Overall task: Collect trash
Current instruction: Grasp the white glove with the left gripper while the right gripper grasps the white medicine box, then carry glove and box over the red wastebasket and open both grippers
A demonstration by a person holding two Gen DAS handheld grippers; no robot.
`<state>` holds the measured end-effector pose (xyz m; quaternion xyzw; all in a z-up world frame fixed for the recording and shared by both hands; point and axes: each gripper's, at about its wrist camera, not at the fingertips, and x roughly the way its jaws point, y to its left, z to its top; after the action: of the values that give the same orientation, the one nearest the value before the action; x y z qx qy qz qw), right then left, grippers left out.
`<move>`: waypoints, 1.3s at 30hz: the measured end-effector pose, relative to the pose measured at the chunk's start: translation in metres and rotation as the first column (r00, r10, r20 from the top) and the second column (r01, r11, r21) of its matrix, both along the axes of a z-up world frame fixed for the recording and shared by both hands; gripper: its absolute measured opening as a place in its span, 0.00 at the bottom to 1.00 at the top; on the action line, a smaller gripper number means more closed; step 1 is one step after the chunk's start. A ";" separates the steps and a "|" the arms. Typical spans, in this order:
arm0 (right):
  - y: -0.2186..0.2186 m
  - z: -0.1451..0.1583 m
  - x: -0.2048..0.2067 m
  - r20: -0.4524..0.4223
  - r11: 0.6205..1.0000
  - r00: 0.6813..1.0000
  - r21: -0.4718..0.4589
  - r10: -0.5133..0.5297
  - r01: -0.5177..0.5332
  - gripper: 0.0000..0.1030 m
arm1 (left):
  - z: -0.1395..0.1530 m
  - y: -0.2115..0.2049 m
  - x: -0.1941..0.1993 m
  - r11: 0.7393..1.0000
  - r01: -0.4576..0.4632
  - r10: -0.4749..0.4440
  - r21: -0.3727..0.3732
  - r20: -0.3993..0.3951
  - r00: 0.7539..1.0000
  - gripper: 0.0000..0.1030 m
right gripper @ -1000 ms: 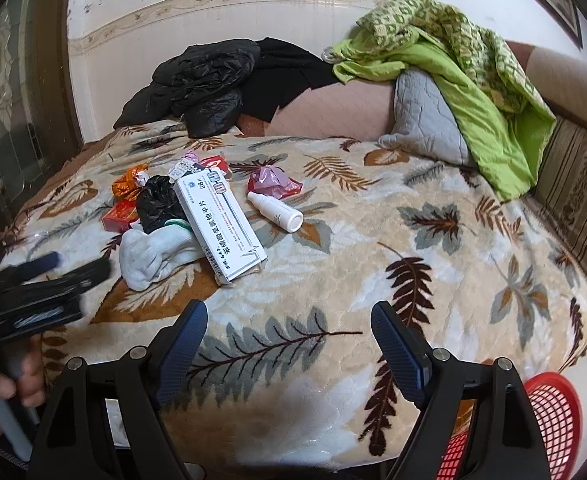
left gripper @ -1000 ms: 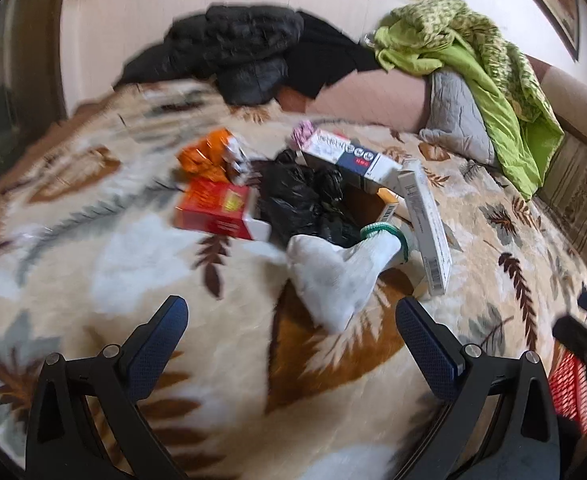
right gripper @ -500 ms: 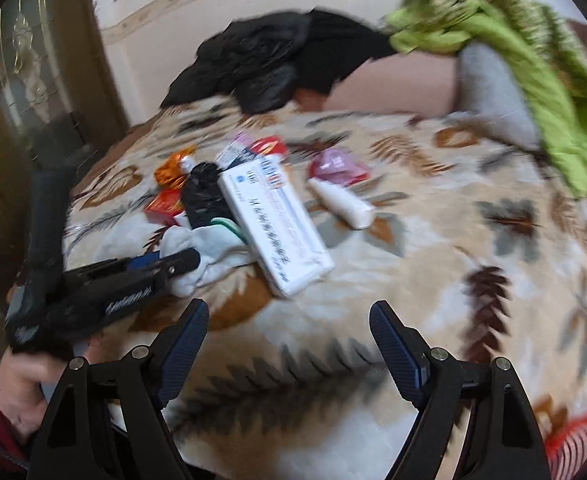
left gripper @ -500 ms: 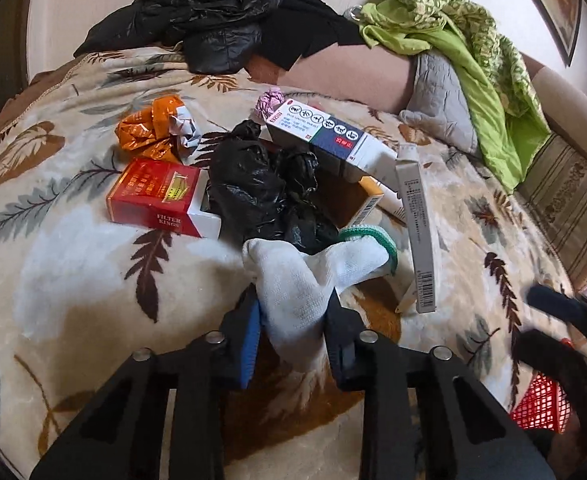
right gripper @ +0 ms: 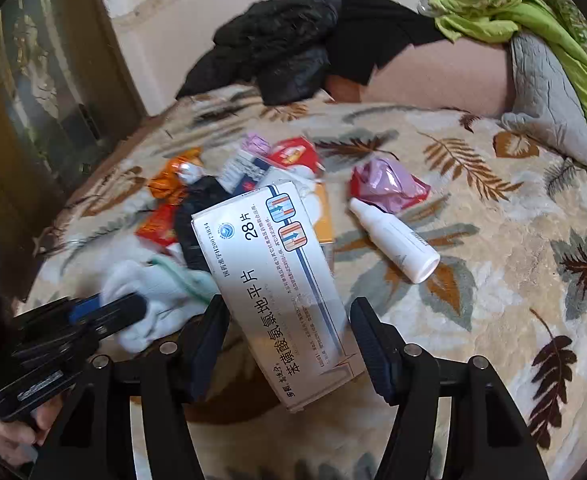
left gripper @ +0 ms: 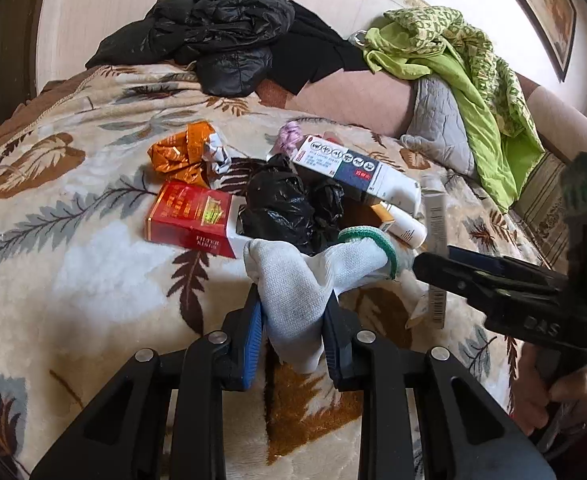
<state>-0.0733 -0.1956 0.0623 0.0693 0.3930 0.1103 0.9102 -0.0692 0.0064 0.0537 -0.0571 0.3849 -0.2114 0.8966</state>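
Note:
Trash lies on a leaf-patterned blanket (left gripper: 73, 280). My left gripper (left gripper: 293, 320) is shut on a white glove (left gripper: 293, 292) with a green cuff, pinching its near end. That glove also shows in the right wrist view (right gripper: 141, 284), with the left gripper's fingertips (right gripper: 133, 308) on it. My right gripper (right gripper: 289, 332) straddles a long white medicine box (right gripper: 277, 280). Its jaws are closing, and a small gap remains at the right pad. The box appears edge-on in the left wrist view (left gripper: 437, 216), behind the right gripper's fingers (left gripper: 449, 268).
Around the glove lie a red cigarette pack (left gripper: 189, 220), an orange wrapper (left gripper: 181, 156), a black plastic bag (left gripper: 281, 208) and a white-blue box (left gripper: 353, 168). A white bottle (right gripper: 397, 244) and pink wrapper (right gripper: 389, 184) lie right. Black jacket (left gripper: 221, 32), green blanket (left gripper: 473, 60) behind.
My left gripper closed from wide open onto the white glove. My right gripper swung left and down over the medicine box, and its jaws narrowed around it.

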 end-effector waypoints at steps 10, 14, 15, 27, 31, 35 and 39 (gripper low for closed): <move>-0.033 0.019 -0.053 0.062 0.977 0.985 0.152 -0.162 0.151 0.65 | 0.013 -0.022 -0.021 0.998 0.065 -0.066 0.024 0.082 0.994 0.25; -0.052 0.020 -0.074 0.044 0.952 0.976 0.237 -0.212 0.196 0.65 | 0.018 -0.038 -0.036 0.992 0.115 -0.121 0.053 0.120 0.985 0.25; -0.057 0.021 -0.080 0.041 0.946 0.974 0.253 -0.222 0.205 0.65 | 0.018 -0.042 -0.040 0.990 0.130 -0.136 0.054 0.122 0.983 0.25; -0.138 0.052 -0.191 0.034 0.867 0.922 0.355 -0.385 0.349 0.65 | 0.042 -0.111 -0.100 0.934 0.355 -0.358 0.040 0.137 0.924 0.25; -0.181 0.057 -0.241 0.021 0.820 0.868 0.342 -0.496 0.460 0.65 | 0.058 -0.155 -0.131 0.875 0.483 -0.482 0.027 0.130 0.866 0.25; -0.226 0.055 -0.288 -0.010 0.745 0.793 0.337 -0.609 0.576 0.65 | 0.064 -0.202 -0.160 0.809 0.587 -0.586 0.025 0.105 0.804 0.25; -0.263 0.043 -0.330 -0.056 0.665 0.720 0.338 -0.692 0.666 0.65 | 0.058 -0.252 -0.187 0.745 0.667 -0.667 0.018 0.044 0.744 0.25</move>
<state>-0.4037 -0.4588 0.1053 0.3596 0.2790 -0.1689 0.8743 -0.2565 -0.2457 0.1116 0.0896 0.3586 -0.5189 0.7708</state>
